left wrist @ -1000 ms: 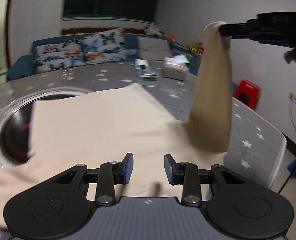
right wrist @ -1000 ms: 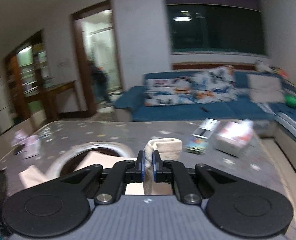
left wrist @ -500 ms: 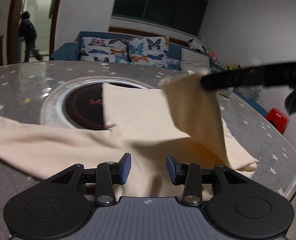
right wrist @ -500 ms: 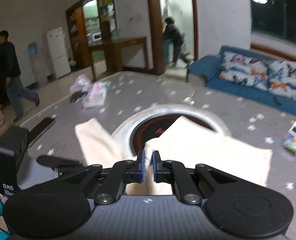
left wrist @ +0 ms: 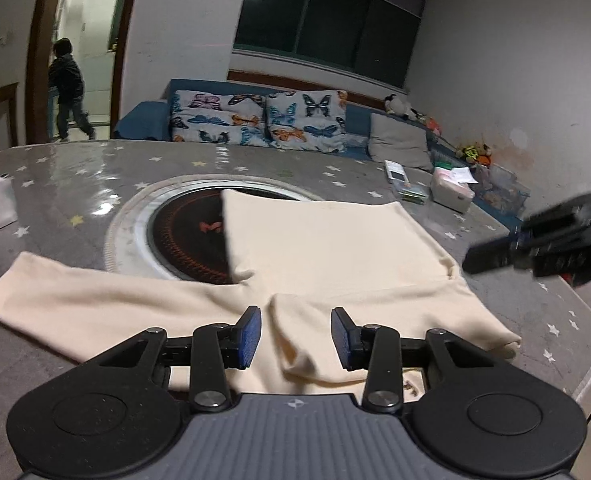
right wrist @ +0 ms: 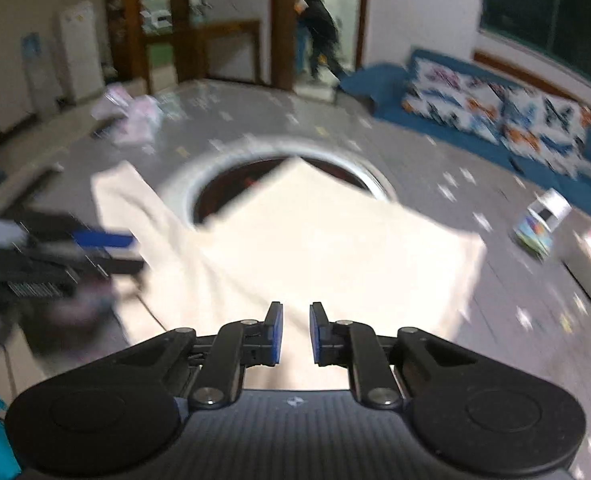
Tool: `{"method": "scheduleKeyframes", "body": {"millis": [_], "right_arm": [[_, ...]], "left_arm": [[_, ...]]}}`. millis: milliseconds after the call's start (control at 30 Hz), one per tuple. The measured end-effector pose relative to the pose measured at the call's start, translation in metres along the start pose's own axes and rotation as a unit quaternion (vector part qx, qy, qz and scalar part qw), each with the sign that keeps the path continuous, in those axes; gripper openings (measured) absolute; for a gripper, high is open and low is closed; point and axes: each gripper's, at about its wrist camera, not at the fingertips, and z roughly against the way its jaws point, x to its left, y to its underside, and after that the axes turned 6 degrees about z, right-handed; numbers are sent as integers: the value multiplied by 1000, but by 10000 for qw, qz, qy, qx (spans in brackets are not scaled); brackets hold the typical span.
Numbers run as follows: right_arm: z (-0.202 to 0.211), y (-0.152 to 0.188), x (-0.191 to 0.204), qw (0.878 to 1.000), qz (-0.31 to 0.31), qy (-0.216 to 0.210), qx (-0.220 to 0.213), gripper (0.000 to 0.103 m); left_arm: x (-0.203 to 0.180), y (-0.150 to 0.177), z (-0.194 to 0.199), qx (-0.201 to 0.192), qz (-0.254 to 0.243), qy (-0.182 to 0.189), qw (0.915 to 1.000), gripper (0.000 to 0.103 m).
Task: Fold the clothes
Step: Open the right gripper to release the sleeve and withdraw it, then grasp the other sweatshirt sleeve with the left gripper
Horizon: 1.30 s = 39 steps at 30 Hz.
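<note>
A: While both claws gape, where's the cream knit garment [left wrist: 335, 248]?
B: Flat on grey star-print counter [left wrist: 75, 184], partly folded. Left claw [left wrist: 296, 330] and right claw [right wrist: 294, 333] hold nothing.

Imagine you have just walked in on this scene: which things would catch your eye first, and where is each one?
First, the cream garment spread flat across the grey star-patterned table, one sleeve stretching left and a corner lying over the dark round cooktop set in the tabletop. Next, the open left hand-held gripper poised over the garment's near edge. Behind, butterfly-print cushions on a blue sofa.
</note>
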Motion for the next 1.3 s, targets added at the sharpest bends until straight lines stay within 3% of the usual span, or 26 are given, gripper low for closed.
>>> {"method": "scheduleKeyframes", "body": {"millis": [267, 533, 767, 1067, 1167, 1300], "right_arm": [[-17, 30, -26, 9989, -321, 212, 270, 13], [-47, 39, -45, 9974, -591, 237, 330, 9], [-26, 34, -28, 9995, -217, 81, 238, 10], [-26, 45, 6, 9970, 346, -300, 618, 12], [-24, 39, 9, 9974, 391, -298, 521, 13], [-32, 20, 18, 9967, 562, -427, 392, 13]], "left_arm": [[-27, -2, -35, 267, -349, 304, 9986, 37], [-19, 2, -61, 536, -204, 82, 9983, 37], [-12, -5, -42, 344, -24, 171, 9993, 37], [-11, 11, -31, 452, -222, 131, 9986, 37], [-2, 6, -18, 265, -73, 14, 9996, 38], [22, -2, -5, 31, 241, -464, 9986, 38]]}}
